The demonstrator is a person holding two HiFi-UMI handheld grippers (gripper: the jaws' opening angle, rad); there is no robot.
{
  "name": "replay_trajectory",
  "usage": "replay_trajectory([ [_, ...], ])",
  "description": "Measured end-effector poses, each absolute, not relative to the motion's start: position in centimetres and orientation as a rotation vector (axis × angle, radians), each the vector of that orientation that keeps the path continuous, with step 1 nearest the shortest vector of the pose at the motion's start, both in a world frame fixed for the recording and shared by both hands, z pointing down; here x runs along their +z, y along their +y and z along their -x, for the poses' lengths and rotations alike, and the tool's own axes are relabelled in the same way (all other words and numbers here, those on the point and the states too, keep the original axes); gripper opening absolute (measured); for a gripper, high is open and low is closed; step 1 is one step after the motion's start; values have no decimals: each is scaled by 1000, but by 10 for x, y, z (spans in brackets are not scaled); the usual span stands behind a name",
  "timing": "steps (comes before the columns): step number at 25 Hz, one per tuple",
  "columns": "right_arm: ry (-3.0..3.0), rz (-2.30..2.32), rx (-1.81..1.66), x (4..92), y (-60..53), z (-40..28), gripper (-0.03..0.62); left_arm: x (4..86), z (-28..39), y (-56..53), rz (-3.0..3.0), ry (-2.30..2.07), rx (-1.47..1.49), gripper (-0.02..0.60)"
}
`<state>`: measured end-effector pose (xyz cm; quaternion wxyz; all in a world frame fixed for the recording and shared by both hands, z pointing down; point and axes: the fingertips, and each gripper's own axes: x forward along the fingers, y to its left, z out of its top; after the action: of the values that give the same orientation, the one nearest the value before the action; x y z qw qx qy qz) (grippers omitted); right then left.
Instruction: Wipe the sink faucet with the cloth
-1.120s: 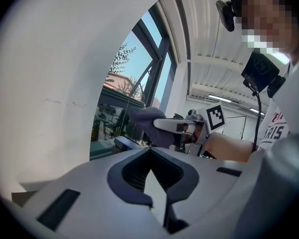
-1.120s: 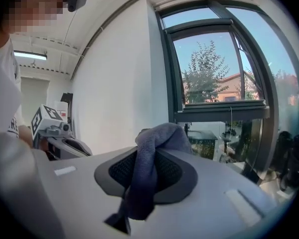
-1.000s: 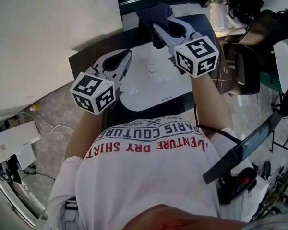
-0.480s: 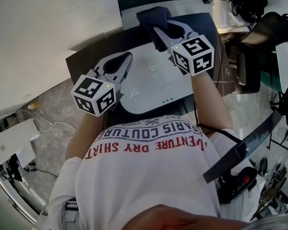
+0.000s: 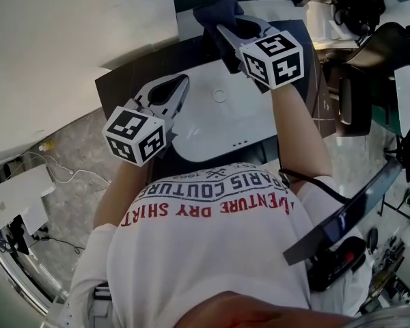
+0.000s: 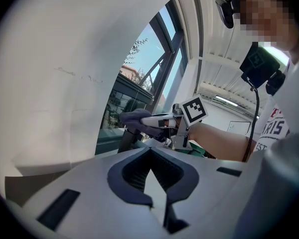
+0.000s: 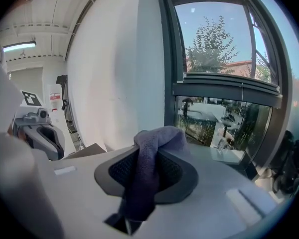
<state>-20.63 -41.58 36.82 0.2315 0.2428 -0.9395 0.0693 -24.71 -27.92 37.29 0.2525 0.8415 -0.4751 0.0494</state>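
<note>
Right tongs (image 5: 224, 31) gripped a dark cloth (image 5: 216, 14) behind the white sink (image 5: 219, 125); left tongs (image 5: 175, 91) were closed, empty. Best to press cloth firmly along the unseen faucet.

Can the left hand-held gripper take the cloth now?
Probably not. The cloth is pinched in the right hand-held gripper, and the left hand-held gripper is shut and off to the side.

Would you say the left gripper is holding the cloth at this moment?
No: the jaws of the left gripper are shut on nothing, while the cloth sits clamped in the right gripper.
</note>
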Motion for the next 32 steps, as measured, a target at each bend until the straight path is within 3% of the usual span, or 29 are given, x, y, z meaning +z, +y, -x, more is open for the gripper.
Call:
replay_trajectory([
  [10,-2623,-682,160,355,-408,201,72,367,236,-275,-2306,-1287,146,2],
  [21,-2728,-720,96,315,-335,145,73,363,208,-257,-2347,-1238,163,2],
  [32,-2598,-689,262,400,-306,125,74,370,200,-254,-2350,-1226,173,2],
])
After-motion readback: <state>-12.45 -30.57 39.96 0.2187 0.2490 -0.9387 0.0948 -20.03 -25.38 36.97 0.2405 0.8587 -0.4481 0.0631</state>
